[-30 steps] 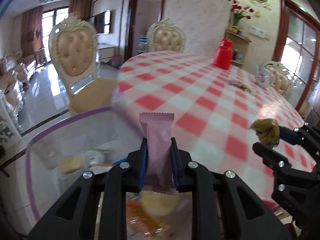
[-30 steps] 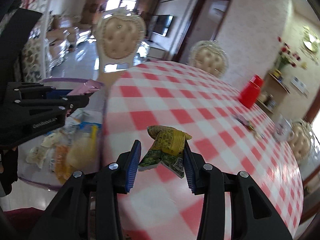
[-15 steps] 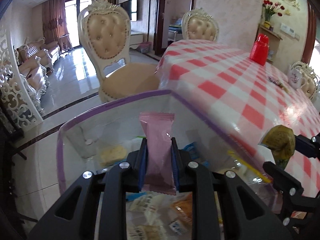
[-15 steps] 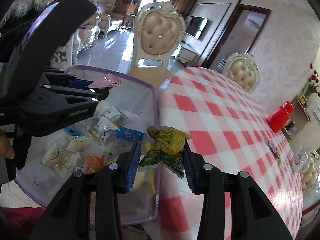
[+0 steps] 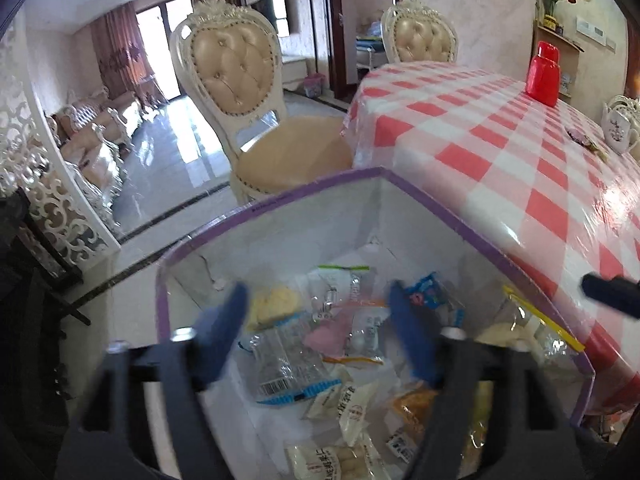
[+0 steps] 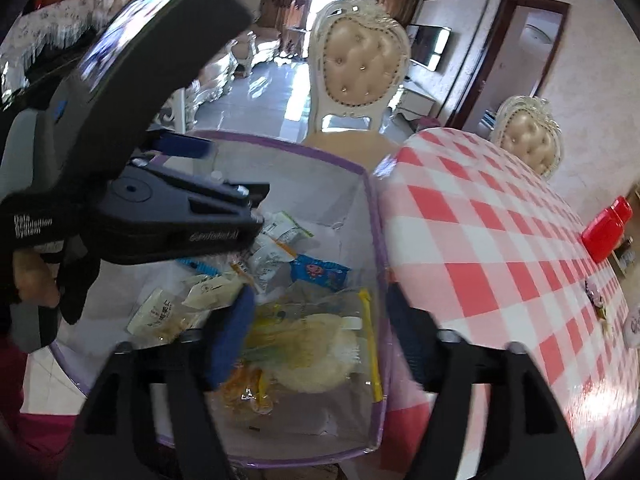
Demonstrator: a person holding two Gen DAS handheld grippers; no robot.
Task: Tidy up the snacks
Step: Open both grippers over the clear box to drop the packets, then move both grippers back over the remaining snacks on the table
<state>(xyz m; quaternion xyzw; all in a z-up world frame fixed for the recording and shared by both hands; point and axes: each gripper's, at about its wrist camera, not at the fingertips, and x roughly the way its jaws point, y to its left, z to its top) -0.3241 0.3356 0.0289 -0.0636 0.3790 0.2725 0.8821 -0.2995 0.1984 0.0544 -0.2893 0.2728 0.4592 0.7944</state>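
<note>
Left gripper [image 5: 320,328]: fingers spread wide, nothing between them; it hangs over the open top of the clear bin [image 5: 280,196], so anything let go falls inside.
Pink packet [image 5: 326,336]: lies on the pile in the bin, directly under the left gripper's gap, touching other wrappers.
Right gripper [image 6: 324,332]: blurred fingers stand well apart, holding nothing; it hovers over the bin's table-side end.
Green-yellow packet [image 6: 264,350]: seen only blurred among the snacks below the right gripper; exact resting spot cannot be told.
Bin placement: set just beside the table [image 6: 500,248], its purple rim below the cloth's edge; judged a short drop point for snacks carried off the table.
Edges: purple rim rings both tools; the table's edge crowds the right gripper's outer finger.
Open room: free space straight up; the two grippers are near each other, so sideways moves are tight.
Chair [image 5: 248,92]: beyond the bin's far wall, clear of both tools.
</note>
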